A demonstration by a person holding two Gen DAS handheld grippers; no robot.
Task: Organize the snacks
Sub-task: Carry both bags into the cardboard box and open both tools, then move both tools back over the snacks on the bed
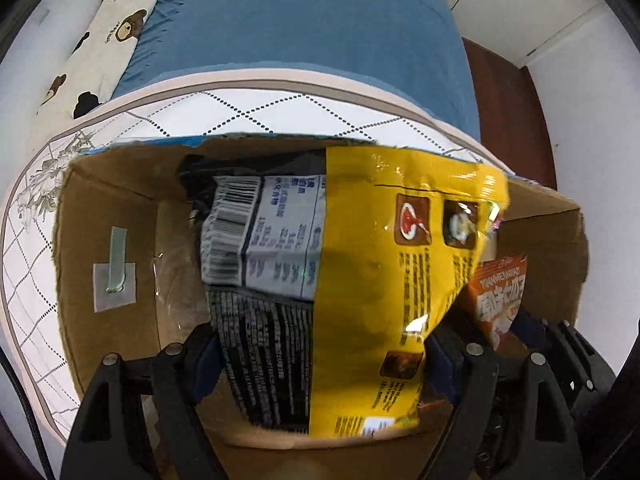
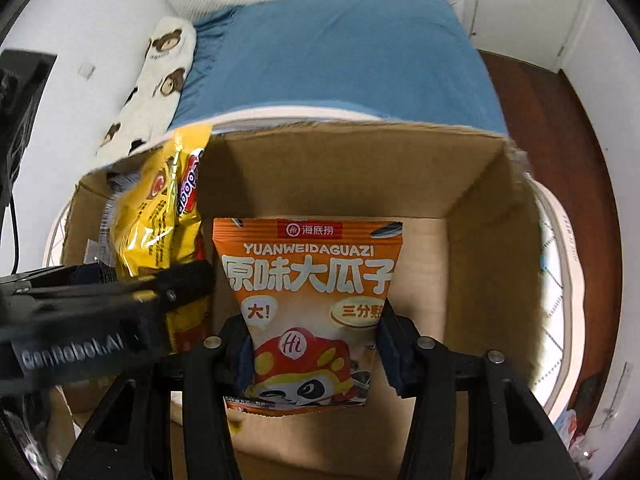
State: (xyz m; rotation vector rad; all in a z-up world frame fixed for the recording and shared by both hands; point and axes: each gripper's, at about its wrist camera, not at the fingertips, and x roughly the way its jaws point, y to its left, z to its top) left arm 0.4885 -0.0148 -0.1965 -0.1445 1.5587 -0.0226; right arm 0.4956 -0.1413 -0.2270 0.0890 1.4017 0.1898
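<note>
— Where do we stand with the left gripper (image 1: 320, 364)?

— We see it pointing down into the cardboard box (image 1: 108, 208), its pads pressed on two packets held together: a yellow snack bag (image 1: 384, 280) and, on its left, a black-and-white packet (image 1: 256, 264) with a barcode. Both hang inside the box, toward its left wall.

— And the right gripper (image 2: 314, 354)?

— We see it clamped on the orange sunflower-seed bag (image 2: 308, 292), fingers at both side edges, about the bag's lower half. The bag stands upright in the middle of the box, its top below the far wall's rim.

— How do the two loads sit?

— From the right wrist view, the yellow bag is just beside the orange one, on its left, with the left gripper's black body crossing in front. Whether the bags touch the box floor, we cannot tell.

— What carries the box?

— A white quilted surface (image 1: 248, 108), with a blue bedsheet (image 1: 312, 20) beyond the far edge.
</note>
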